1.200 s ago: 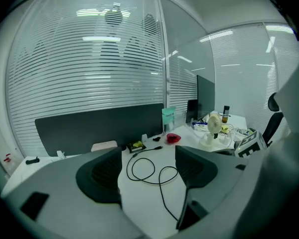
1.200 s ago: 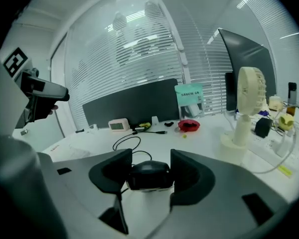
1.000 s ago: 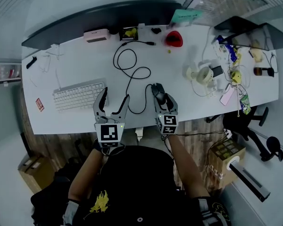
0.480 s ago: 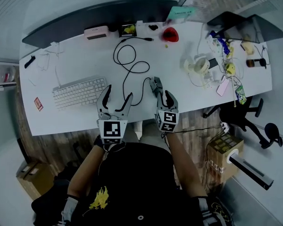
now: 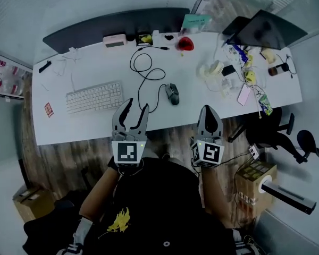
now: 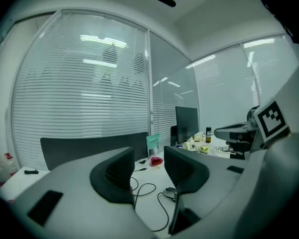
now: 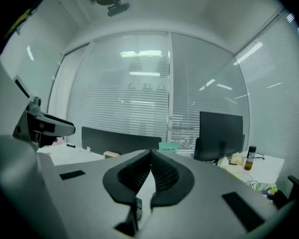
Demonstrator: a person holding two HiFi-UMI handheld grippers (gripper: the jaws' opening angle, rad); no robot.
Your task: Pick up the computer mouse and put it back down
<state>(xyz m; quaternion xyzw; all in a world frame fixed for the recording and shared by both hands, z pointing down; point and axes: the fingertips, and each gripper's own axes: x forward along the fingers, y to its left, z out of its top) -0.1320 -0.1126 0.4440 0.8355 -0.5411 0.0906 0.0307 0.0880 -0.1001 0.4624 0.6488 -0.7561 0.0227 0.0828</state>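
The dark computer mouse (image 5: 172,93) lies on the white desk (image 5: 85,129) near its front edge, its black cable (image 5: 143,70) looping away to the back. My left gripper (image 5: 136,106) hovers over the desk's front edge, left of the mouse; its jaws are closing, a gap still shows, and nothing is between them. My right gripper (image 5: 208,109) hangs off the desk in front, right of the mouse, shut on nothing. In the left gripper view the mouse (image 6: 170,193) shows low between the left gripper's (image 6: 148,159) fingers, far off. The right gripper (image 7: 150,156) points level across the room.
A white keyboard (image 5: 94,97) lies left of the cable. A pink box (image 5: 115,40) and a red object (image 5: 185,43) sit at the desk's back, a dark monitor (image 5: 260,31) and small clutter (image 5: 239,73) at the right end. An office chair (image 5: 279,126) and a cardboard box (image 5: 252,182) stand on the floor at right.
The right gripper let go of the mouse, shut, and drew back off the desk. The left gripper also pulled back and up, its jaws narrower. The mouse stays on the desk.
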